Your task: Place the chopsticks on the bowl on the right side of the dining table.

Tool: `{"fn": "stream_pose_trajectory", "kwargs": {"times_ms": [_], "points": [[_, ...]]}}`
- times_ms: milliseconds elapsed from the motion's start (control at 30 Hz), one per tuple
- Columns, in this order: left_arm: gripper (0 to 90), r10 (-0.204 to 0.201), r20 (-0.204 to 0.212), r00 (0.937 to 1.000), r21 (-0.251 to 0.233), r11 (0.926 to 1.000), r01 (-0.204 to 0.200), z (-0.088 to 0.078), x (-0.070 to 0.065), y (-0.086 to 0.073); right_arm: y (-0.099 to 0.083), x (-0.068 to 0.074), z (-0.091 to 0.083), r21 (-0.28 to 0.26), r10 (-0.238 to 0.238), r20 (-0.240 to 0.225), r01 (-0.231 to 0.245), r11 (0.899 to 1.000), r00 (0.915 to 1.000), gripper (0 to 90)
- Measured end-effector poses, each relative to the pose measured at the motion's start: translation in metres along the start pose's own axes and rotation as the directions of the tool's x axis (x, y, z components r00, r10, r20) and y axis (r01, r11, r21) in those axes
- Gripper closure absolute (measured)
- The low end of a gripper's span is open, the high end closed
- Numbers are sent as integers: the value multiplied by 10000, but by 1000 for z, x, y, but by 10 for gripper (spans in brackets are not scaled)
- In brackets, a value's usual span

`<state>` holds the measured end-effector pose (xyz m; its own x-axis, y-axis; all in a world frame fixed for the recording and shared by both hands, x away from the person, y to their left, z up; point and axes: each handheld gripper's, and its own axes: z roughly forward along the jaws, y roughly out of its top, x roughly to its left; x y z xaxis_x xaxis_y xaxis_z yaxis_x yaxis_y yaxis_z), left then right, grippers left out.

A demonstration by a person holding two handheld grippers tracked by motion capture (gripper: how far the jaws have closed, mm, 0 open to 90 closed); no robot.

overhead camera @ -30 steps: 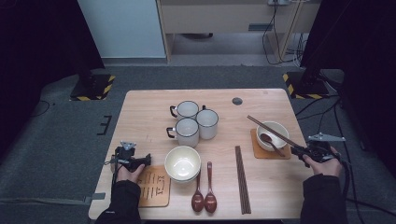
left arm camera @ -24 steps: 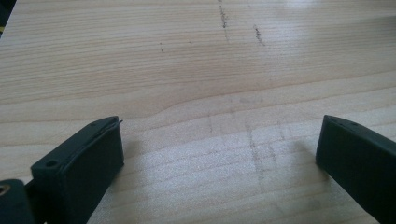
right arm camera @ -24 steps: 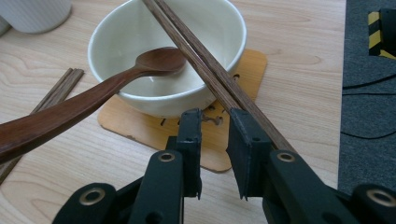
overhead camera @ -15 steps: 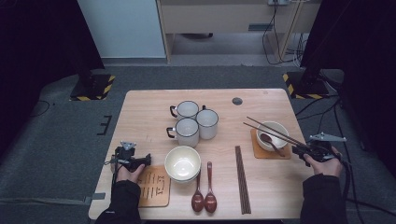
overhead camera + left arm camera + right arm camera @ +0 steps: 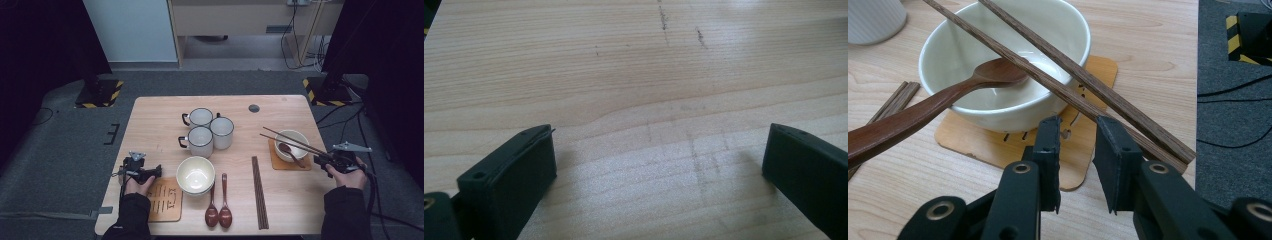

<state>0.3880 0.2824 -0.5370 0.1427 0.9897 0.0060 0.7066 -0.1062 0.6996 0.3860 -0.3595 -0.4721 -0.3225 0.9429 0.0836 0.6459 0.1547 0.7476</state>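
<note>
The right gripper (image 5: 1075,132), seen in the right gripper view, stood at the near right edge of the wooden table (image 5: 160,115), its jaws narrowly parted and just having been opening. The pair of chopsticks (image 5: 1068,75) passed beside and behind the right-hand jaw rather than between the pads; no pad pressed on them, and whether a jaw's outer face touched them could not be told. The sticks lay across the rim of the white bowl (image 5: 973,107), with their near ends over the table by the gripper. The bowl stood on a wooden coaster (image 5: 1093,75), and a wooden spoon (image 5: 928,107) leaned in it, handle toward the camera. In the high view the left gripper (image 5: 148,172) rested near the table's left edge, beside a second coaster (image 5: 165,200); the left gripper view showed its jaws wide apart over bare wood. Farther in stood a second white bowl (image 5: 195,175), two spoons (image 5: 218,212), a second pair of chopsticks (image 5: 259,192) and, beyond, three mugs (image 5: 202,137).
</note>
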Motion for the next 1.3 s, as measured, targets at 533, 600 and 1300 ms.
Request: {"fn": "stream_pose_trajectory", "kwargs": {"times_ms": [533,600,1300], "points": [[0,18,2,10000,17,10000,-18,0,0,0,12,10,-9,-681,-140,-462,109,9976,9988,701],[0,19,2,10000,20,10000,-19,0,0,0,15,12,-11,-818,-182,-522,139,9966,9985,690],[0,14,4,10000,18,10000,-14,0,0,0,46,26,-1,-1495,-374,-865,241,9885,9956,690]]}}
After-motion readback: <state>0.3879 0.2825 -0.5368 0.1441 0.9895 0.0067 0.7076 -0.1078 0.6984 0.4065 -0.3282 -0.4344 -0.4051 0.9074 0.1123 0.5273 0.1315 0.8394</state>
